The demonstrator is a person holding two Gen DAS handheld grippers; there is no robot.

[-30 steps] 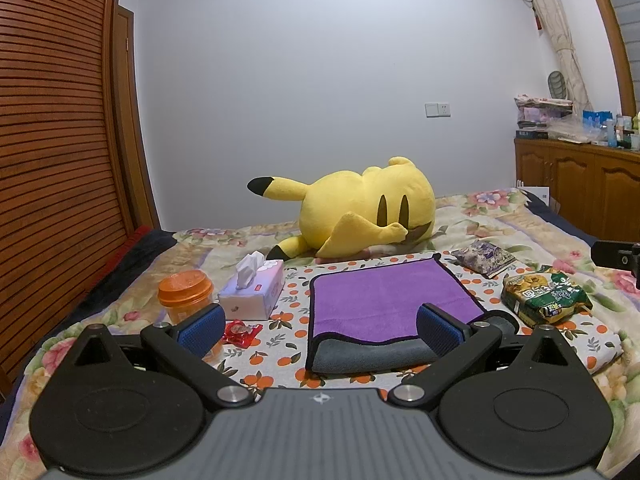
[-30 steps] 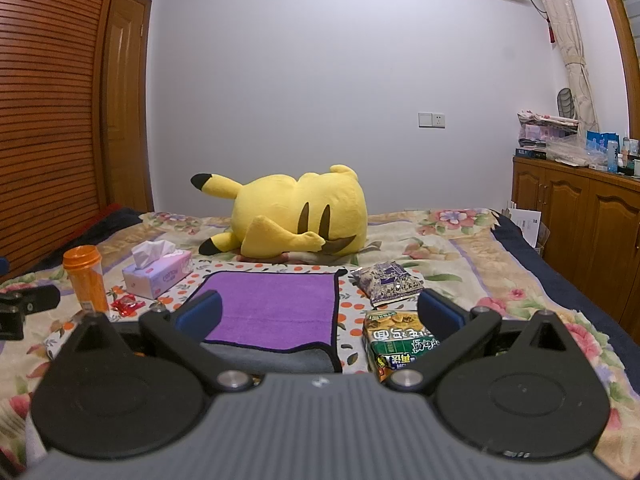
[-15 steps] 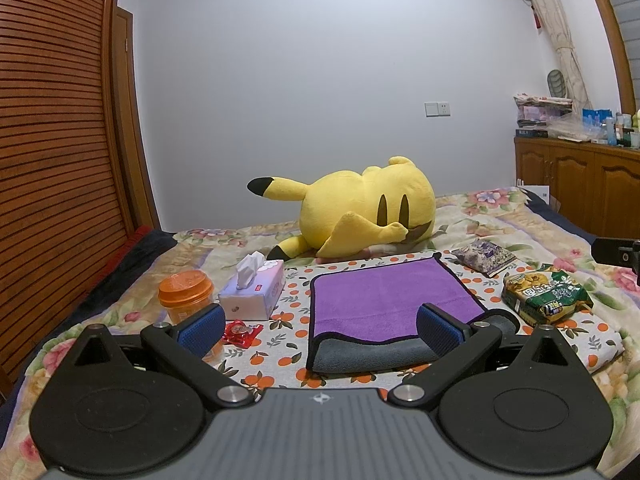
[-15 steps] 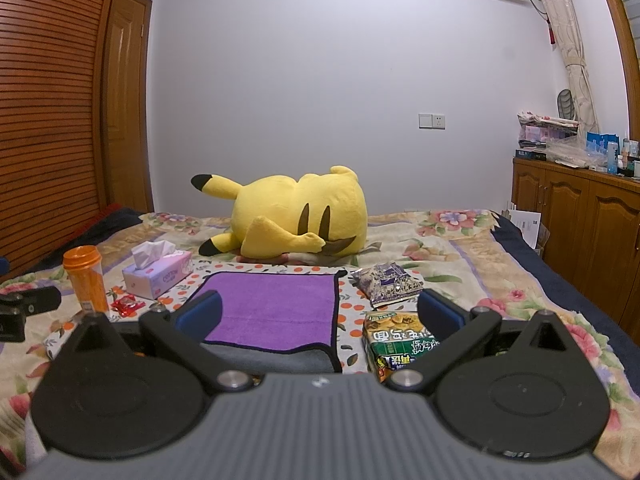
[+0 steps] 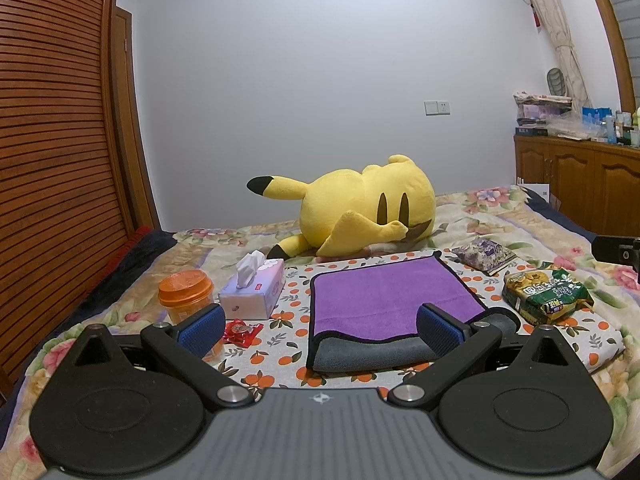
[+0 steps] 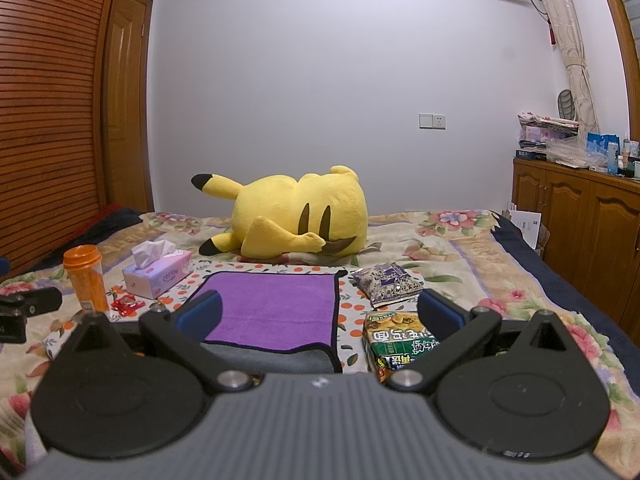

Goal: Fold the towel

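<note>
A purple towel (image 5: 384,296) with a grey underside and black edging lies flat on the orange-print cloth on the bed, its near edge folded over showing grey. It also shows in the right wrist view (image 6: 276,308). My left gripper (image 5: 320,330) is open and empty, held above the bed in front of the towel's near edge. My right gripper (image 6: 318,314) is open and empty, in front of the towel's near right corner.
A yellow plush toy (image 5: 360,216) lies behind the towel. A tissue box (image 5: 254,292), an orange-lidded jar (image 5: 186,296) and a red wrapper (image 5: 240,330) sit left. A green snack bag (image 5: 544,296) and a purple packet (image 5: 484,254) sit right. A wooden cabinet (image 6: 580,216) stands far right.
</note>
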